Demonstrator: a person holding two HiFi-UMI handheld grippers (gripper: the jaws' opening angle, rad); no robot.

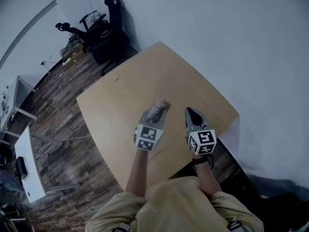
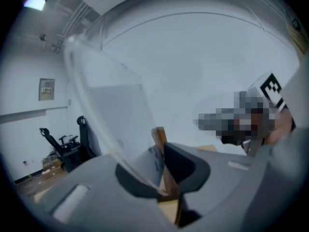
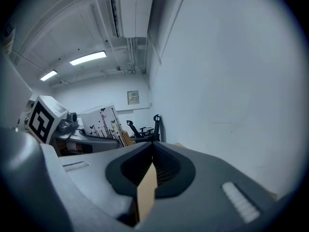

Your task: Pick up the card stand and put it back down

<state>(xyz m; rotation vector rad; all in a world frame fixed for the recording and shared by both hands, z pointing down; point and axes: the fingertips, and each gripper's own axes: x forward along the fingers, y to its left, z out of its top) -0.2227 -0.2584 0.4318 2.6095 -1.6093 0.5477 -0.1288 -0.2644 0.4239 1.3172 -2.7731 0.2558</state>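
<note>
The left claw (image 1: pixel 155 115) was pinching the card stand (image 1: pixel 160 104) by its wooden base strip (image 2: pixel 159 136), with the pads pressed on either side of the wood. The stand's clear sheet (image 2: pixel 108 112) rose steeply out of the grip and curved to the upper left in the left gripper view. The stand was held up off the light wooden tabletop (image 1: pixel 125 95), above its near half. Just to the right, apart from the stand, the right claw (image 1: pixel 189 112) hung at about the same height with its jaws pressed together and nothing between them (image 3: pixel 152 148). From the right gripper view the stand (image 3: pixel 103 122) showed a white card printed with dark butterflies and stems, beside the left claw's marker cube (image 3: pixel 42 118). Past the far corner of the tabletop stood black office chairs (image 1: pixel 104 30) against the white wall (image 1: pixel 241 42). White desks (image 1: pixel 25 166) lined the dark plank floor (image 1: pixel 63 115) on the left, where a thin cable (image 1: pixel 72 139) lay. A framed notice (image 2: pixel 47 89) hung on the far wall, and strip lights (image 3: pixel 88 58) and an air-conditioning unit (image 3: pixel 134 13) sat overhead.
</note>
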